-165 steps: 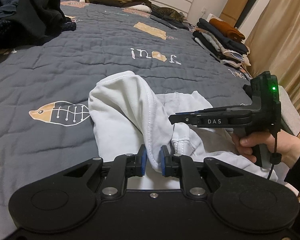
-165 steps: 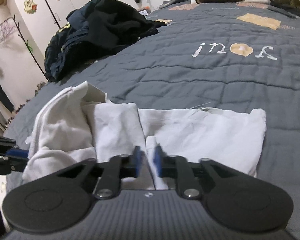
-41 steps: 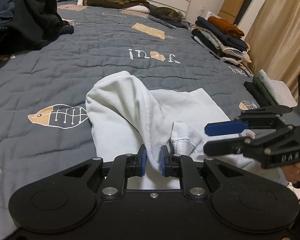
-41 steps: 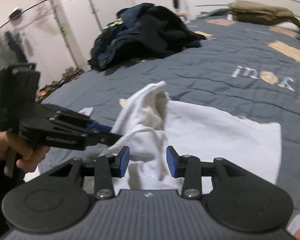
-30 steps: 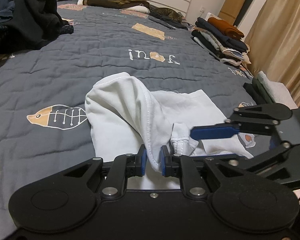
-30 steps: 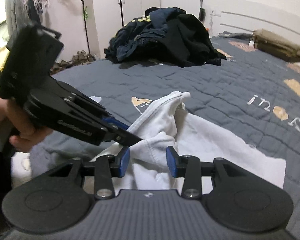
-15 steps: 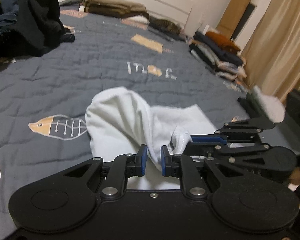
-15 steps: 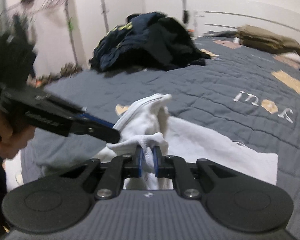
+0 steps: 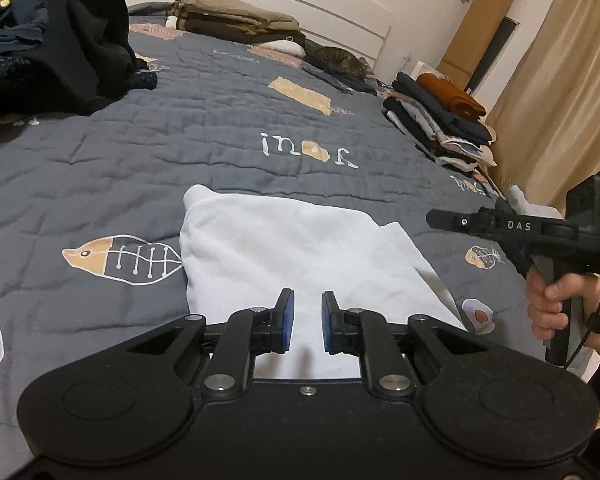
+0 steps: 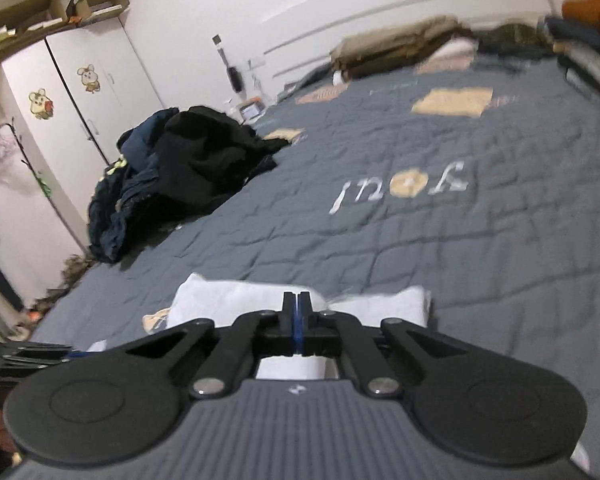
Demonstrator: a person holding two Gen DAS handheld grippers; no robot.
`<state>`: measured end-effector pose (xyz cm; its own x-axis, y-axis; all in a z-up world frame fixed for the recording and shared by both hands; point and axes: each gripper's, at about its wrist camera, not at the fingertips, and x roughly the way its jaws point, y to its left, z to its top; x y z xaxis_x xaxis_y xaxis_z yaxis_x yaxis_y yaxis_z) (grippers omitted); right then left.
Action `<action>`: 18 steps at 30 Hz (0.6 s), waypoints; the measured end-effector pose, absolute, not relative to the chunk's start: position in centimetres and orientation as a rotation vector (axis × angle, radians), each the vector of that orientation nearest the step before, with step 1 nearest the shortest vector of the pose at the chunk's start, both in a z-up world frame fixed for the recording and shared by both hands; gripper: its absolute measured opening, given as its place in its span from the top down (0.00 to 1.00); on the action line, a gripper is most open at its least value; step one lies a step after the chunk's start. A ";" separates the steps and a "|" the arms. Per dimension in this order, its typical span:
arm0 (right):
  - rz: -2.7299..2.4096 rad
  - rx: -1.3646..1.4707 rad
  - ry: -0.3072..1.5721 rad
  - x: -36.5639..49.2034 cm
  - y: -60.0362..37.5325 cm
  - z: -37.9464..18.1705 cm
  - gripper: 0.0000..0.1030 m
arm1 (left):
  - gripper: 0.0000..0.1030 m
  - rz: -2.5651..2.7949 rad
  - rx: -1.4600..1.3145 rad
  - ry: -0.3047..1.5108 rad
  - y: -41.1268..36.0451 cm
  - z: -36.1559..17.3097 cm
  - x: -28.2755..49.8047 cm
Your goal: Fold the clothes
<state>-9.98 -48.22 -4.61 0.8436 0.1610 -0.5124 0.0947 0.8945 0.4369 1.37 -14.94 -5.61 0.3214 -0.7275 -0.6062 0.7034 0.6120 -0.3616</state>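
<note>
A white garment [image 9: 284, 248] lies flat and folded on the grey quilted bed [image 9: 140, 168]. The left tool [image 9: 305, 320] hovers just over its near edge, jaws narrowly apart and apparently empty. The right tool [image 10: 297, 312], blurred, is closed with nothing between its pads.
</note>
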 end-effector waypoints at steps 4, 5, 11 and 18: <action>0.044 0.474 0.604 -9.7 -48.5 -5.7 0.95 | 0.85 -0.957 -0.030 0.822 -15.1 -5.8 1.3; 0.045 0.472 0.620 -9.4 -48.5 -5.9 0.94 | 0.85 -0.971 -0.026 0.820 -15.3 -5.8 1.2; 0.043 0.468 0.660 -8.4 -48.6 -7.8 0.89 | 0.85 -1.034 -0.009 0.809 -16.1 -5.9 0.1; 0.137 0.542 0.666 -7.3 -48.2 -9.1 0.69 | 0.85 -1.041 -0.005 0.813 -16.5 -6.1 -0.1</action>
